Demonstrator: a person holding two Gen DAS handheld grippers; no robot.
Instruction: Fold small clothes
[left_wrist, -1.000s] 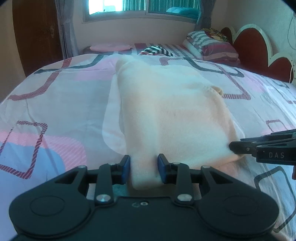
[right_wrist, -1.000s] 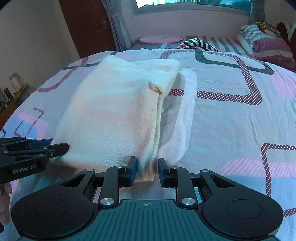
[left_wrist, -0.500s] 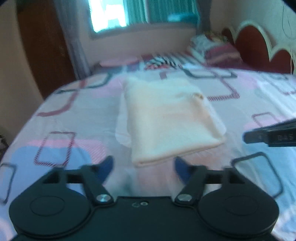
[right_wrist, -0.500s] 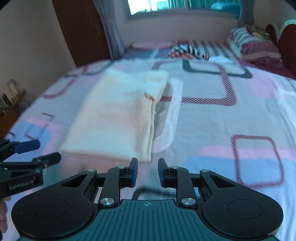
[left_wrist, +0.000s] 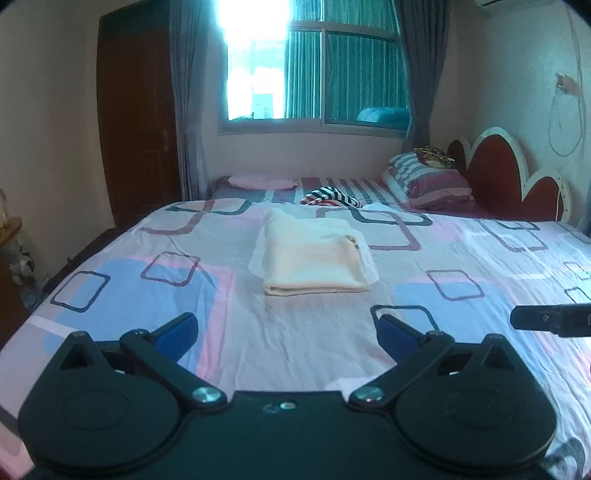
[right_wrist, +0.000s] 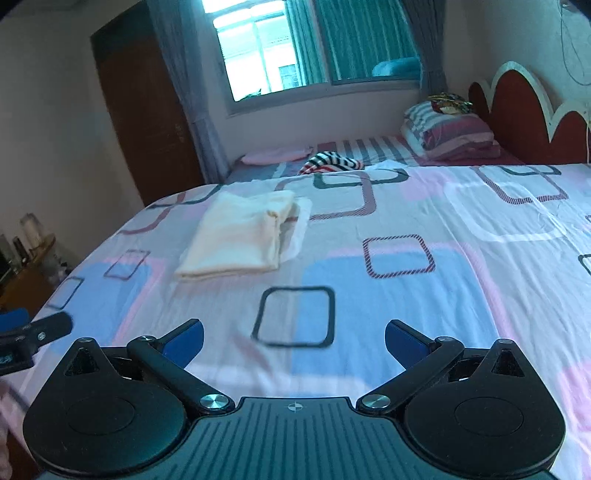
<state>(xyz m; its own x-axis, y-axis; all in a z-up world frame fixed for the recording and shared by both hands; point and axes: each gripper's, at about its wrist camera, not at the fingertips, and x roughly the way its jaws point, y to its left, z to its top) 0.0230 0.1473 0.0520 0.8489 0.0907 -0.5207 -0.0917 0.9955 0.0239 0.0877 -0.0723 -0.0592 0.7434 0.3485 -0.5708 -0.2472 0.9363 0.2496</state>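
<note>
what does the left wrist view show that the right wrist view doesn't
Only the left wrist view shows the air conditioner at the top corner, the wall hook holding the hanging cord, and the right gripper's tip. Only the right wrist view shows the bottles on the side table and the left gripper's tip. Both show the folded cream garment lying free on the bed, the striped cloth, the pillows and the window; each gripper's jaws stand wide open.

Ahead of our left claw (left_wrist: 286, 332), black with blue pads, we see a cream folded garment (left_wrist: 314, 260) on a bedsheet (left_wrist: 461, 258) of pink, blue and white with outlined squares. Beyond it lie a black-and-white striped cloth (left_wrist: 330, 195), striped pillows (left_wrist: 424, 179) and a dark red headboard (left_wrist: 495, 177).
</note>
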